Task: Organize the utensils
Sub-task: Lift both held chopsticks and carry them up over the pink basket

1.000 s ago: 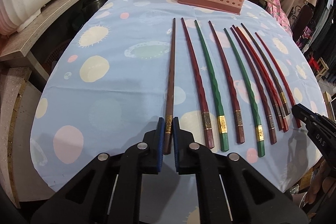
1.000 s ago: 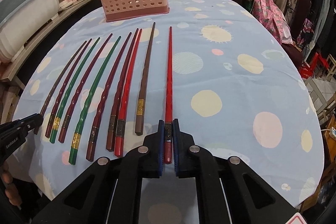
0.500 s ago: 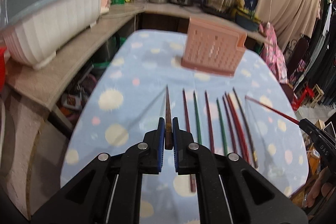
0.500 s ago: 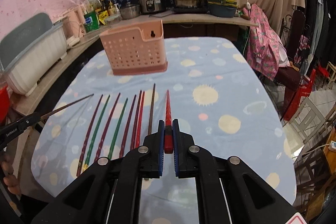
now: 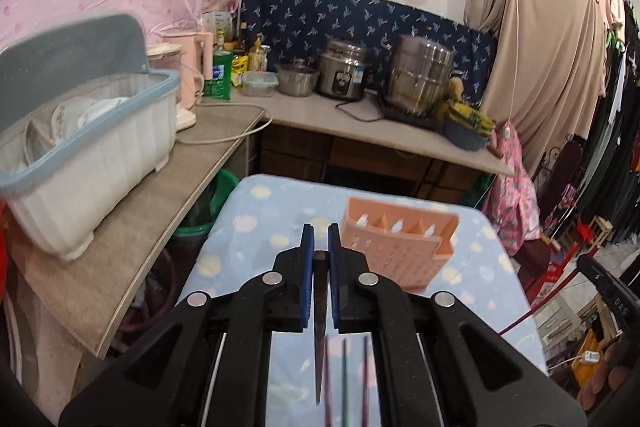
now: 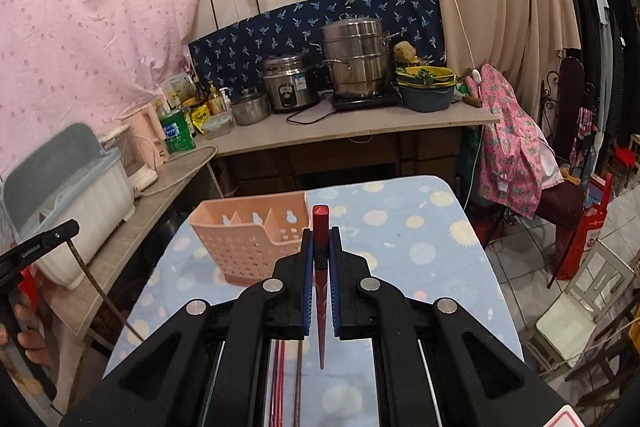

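Note:
My left gripper point(image 5: 320, 239) is shut on a brown chopstick point(image 5: 319, 327), held upright in the air with its thin tip hanging down. My right gripper point(image 6: 320, 243) is shut on a red chopstick point(image 6: 321, 291), also upright, thick end up. The pink perforated utensil holder point(image 5: 396, 247) stands on the table ahead, right of the left gripper; in the right wrist view the holder point(image 6: 250, 241) is left of the gripper. Several chopsticks point(image 5: 344, 379) still lie on the spotted blue tablecloth point(image 6: 420, 251) below. The left gripper with its brown chopstick also shows in the right wrist view point(image 6: 40, 243).
A wooden counter point(image 5: 132, 239) with a white dish rack point(image 5: 84, 155) runs along the left. A back counter point(image 6: 352, 123) holds steel pots, a rice cooker and bottles. Pink clothing hangs over a chair point(image 6: 516, 163) to the right.
Both grippers have lifted their chopsticks off the table and tilted them upright. The views now look over the table toward the holder and kitchen wall.

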Tool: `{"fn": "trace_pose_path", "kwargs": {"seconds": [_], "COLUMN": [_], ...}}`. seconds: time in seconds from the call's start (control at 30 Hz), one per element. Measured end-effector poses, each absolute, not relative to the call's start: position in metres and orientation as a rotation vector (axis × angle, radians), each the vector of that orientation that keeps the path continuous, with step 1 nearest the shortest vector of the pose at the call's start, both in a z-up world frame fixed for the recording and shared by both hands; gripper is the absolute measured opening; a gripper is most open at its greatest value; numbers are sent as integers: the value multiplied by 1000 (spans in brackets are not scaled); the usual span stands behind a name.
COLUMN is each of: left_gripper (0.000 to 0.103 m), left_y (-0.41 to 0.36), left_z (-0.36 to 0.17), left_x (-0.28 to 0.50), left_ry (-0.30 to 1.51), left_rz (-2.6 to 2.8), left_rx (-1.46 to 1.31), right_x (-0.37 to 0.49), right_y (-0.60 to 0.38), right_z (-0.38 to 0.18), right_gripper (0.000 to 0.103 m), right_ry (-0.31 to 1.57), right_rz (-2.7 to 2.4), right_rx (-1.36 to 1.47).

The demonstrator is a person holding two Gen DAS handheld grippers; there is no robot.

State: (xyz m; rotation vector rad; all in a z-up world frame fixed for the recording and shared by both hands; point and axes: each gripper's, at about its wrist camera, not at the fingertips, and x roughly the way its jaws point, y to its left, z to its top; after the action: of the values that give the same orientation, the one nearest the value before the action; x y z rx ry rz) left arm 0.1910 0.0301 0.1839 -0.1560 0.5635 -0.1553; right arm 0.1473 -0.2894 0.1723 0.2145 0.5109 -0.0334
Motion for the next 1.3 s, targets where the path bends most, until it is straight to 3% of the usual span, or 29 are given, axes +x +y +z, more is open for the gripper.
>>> {"fn": "trace_pose_path", "kwargs": {"seconds": [0.47,0.83,1.3], "left_gripper": [7,7,7], "left_y": [1,-9,-3], "left_z": [286,231,277], "left_x": [261,307,311], "left_ry": [323,428,312], "left_rz": [-195,-152,-178], "left_rx": [-224,-209,-251], "right_x": [234,289,299], "right_y": [-273,-256,-252], "right_z": [257,193,174], "right_gripper": [7,7,7], "right_ry": [308,468,493], "right_rz": [75,71,72], "right_rx": [313,336,323]}}
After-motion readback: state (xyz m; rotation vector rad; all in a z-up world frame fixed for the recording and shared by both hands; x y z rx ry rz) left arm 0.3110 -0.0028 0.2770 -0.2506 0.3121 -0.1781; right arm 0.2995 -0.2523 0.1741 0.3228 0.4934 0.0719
